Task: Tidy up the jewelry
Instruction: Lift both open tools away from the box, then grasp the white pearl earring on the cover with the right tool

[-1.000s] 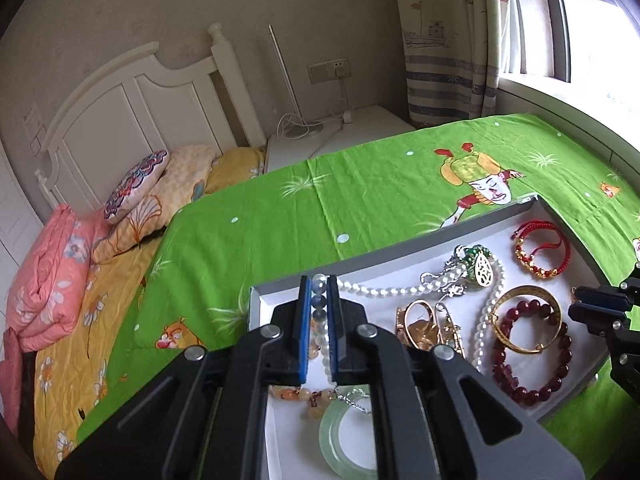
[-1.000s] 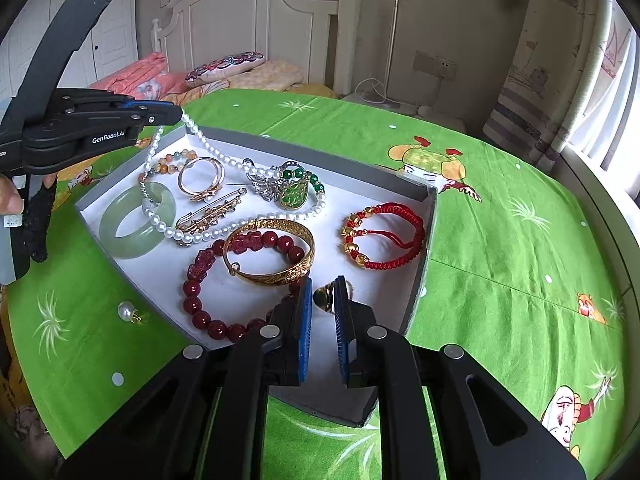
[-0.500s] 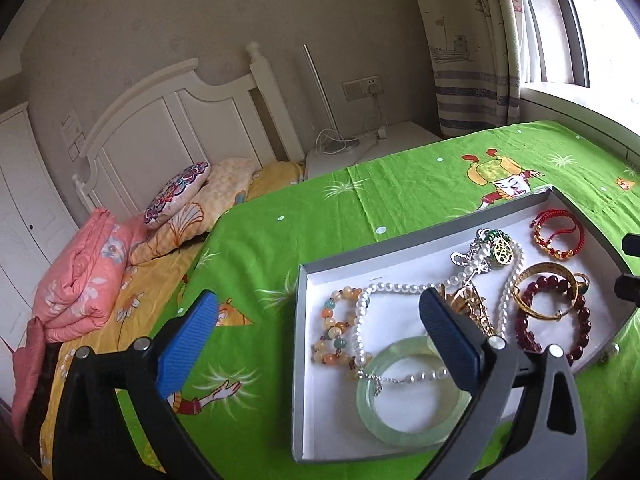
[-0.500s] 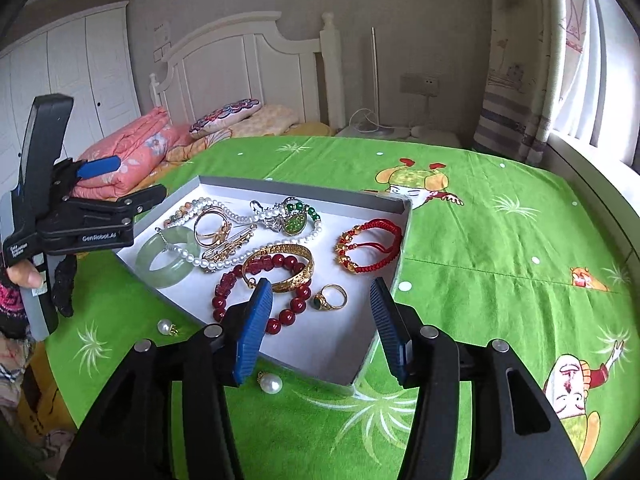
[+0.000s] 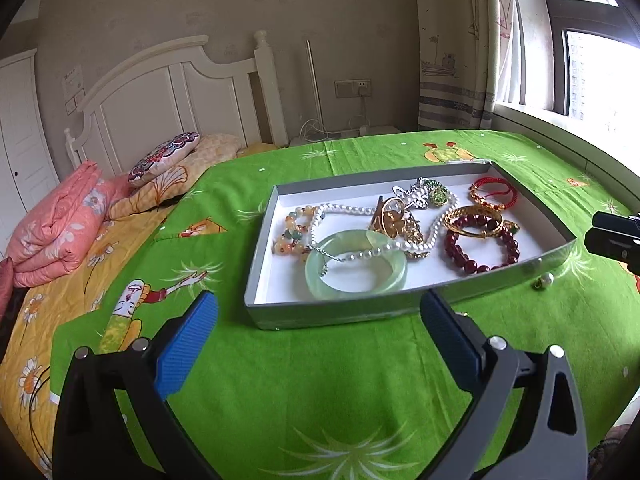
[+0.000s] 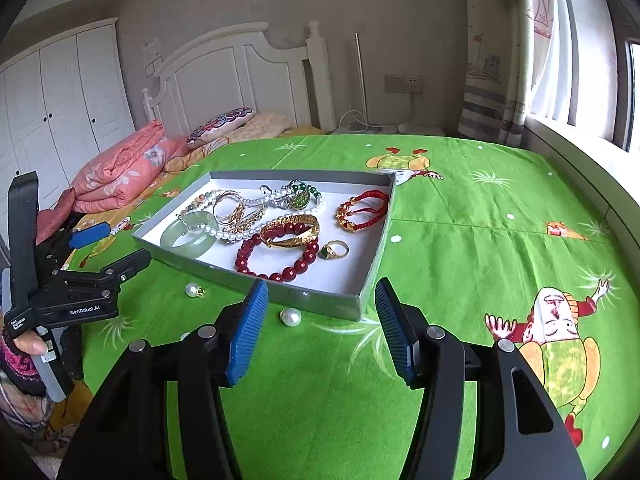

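A shallow grey cardboard tray with a white floor is lying on a bright green bedspread printed with cartoon figures. The tray is holding the jewellery. A pale green jade bangle is lying flat near the left front corner, and a white pearl necklace is running over its rim. A bracelet of mixed orange and green beads is lying just left of the bangle. A bracelet of dark red round beads is sitting towards the right, overlapped by an engraved gold bangle. A red cord bracelet with gold beads is occupying the far right corner. A gold ring with a dark green stone is lying beside the red beads.

Two loose pearl earrings are lying on the bedspread outside the tray: a smaller pearl earring and a larger pearl earring, both near the front wall.

The left gripper is hovering short of the tray with its blue-padded jaws spread fully wide and nothing between them. The right gripper is hovering in front of the tray corner; its jaws are opening, standing partly apart, with nothing gripped, and the larger pearl earring is appearing on the cloth in the gap between them. A hand is grasping the left gripper's handle
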Action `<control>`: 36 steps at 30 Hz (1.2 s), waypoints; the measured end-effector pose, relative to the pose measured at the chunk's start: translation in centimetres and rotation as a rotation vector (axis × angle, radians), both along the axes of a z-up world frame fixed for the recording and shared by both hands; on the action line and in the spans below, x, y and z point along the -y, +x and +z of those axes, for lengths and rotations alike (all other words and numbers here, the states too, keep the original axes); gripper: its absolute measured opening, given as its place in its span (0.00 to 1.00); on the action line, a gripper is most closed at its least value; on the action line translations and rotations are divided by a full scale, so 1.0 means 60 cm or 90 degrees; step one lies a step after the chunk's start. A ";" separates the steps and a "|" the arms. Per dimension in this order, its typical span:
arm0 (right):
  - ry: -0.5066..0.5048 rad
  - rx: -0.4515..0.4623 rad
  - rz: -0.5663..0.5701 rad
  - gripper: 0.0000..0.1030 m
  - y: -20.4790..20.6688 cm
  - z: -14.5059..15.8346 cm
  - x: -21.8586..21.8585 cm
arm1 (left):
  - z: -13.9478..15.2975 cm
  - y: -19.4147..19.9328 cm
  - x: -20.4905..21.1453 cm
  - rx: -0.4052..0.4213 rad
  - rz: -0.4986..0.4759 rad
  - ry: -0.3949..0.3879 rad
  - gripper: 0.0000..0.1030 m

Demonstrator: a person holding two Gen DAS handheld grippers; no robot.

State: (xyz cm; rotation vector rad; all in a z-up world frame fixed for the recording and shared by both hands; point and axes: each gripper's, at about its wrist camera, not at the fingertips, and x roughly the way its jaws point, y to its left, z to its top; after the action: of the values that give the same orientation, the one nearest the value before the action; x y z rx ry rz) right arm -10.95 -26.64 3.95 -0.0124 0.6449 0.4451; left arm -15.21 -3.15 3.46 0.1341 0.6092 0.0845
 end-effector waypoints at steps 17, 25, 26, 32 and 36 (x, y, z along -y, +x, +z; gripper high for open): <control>-0.138 -0.074 -0.023 0.56 0.015 -0.053 -0.074 | -0.007 -0.002 -0.026 -0.003 0.005 -0.063 0.97; -0.143 -0.081 -0.023 0.56 0.023 -0.056 -0.084 | -0.007 -0.001 -0.030 -0.006 -0.003 -0.082 0.97; -0.139 -0.081 -0.023 0.56 0.022 -0.056 -0.083 | -0.008 0.000 -0.031 -0.008 -0.003 -0.083 0.97; -0.144 -0.088 -0.025 0.56 0.028 -0.056 -0.086 | -0.010 0.003 -0.034 -0.013 -0.004 -0.093 0.97; -0.157 -0.087 -0.023 0.50 0.033 -0.055 -0.096 | -0.010 0.002 -0.035 -0.009 -0.005 -0.099 0.97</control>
State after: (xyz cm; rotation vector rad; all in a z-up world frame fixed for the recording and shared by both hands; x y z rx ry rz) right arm -8.99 -20.85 0.64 -0.2049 0.8305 0.3311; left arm -15.12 -1.03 2.88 -0.0131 0.6276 0.0280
